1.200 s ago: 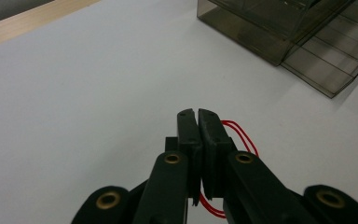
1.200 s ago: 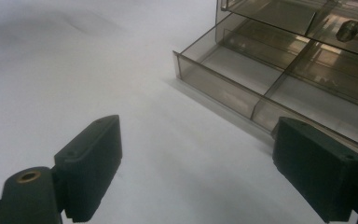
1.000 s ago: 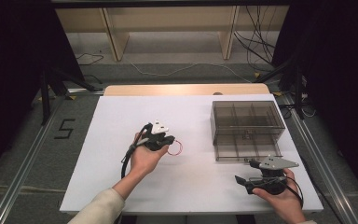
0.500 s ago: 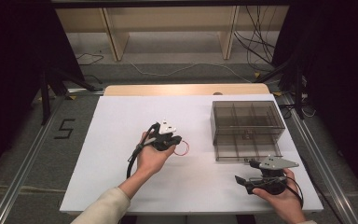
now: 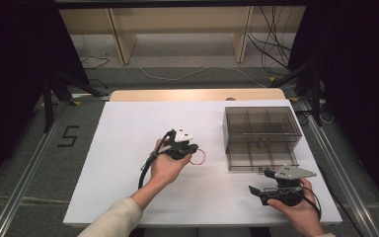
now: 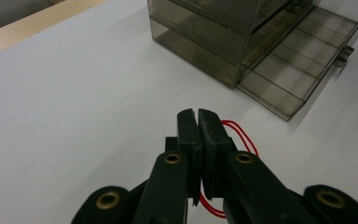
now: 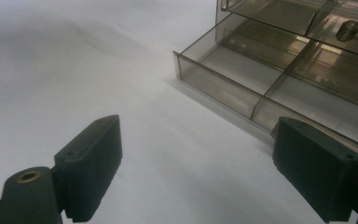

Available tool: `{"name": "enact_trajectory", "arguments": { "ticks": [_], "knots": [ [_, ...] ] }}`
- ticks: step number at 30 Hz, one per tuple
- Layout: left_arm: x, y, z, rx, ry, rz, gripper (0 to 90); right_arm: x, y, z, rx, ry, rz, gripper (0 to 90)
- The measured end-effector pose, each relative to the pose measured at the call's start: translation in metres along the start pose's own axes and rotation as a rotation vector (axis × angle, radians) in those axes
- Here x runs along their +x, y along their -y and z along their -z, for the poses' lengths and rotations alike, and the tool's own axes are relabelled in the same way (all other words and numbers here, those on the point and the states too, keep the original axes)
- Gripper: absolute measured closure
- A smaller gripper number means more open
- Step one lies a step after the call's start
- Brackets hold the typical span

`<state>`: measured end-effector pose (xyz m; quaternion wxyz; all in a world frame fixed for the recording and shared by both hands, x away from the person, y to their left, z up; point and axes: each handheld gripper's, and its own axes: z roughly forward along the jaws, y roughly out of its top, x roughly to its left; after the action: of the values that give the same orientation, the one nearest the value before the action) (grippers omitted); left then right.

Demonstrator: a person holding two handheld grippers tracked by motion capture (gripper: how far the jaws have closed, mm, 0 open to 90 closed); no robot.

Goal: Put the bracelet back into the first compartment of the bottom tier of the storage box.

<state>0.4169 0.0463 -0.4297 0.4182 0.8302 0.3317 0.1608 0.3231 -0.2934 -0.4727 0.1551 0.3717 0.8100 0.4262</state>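
A thin red rubber band (image 5: 199, 157) (image 6: 243, 134) loops out from under my left gripper (image 5: 189, 150) (image 6: 198, 116), whose jaws are shut on it, low over the middle of the white table. To its right stands a smoky clear drawer box (image 5: 261, 127) (image 6: 200, 32) with its bottom drawer (image 5: 256, 161) (image 6: 298, 60) (image 7: 279, 88) pulled out toward me; the dividers I can see hold nothing. My right gripper (image 5: 254, 190) (image 7: 205, 154) hovers open near the table's front right, just before the drawer's front corner, nothing between its fingers (image 7: 91, 163).
The white table top (image 5: 123, 197) ends at a wooden strip (image 5: 177, 95) at the back. A "5" mark (image 5: 69, 136) lies on the floor at left. Cables (image 5: 276, 54) and wooden shelf legs (image 5: 121, 42) lie beyond the table.
My left gripper has moved right toward the drawer box, carrying the red band with it. The right gripper has stayed in place.
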Motion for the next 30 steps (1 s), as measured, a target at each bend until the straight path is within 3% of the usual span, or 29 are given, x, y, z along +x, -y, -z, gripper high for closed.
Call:
{"name": "enact_trajectory", "arguments": {
  "ticks": [30],
  "knots": [
    [-0.017,-0.016,-0.012,-0.01,0.041,-0.026,88.2,0.0,0.0,0.0,0.0,0.0,0.002,16.4]
  ]
}}
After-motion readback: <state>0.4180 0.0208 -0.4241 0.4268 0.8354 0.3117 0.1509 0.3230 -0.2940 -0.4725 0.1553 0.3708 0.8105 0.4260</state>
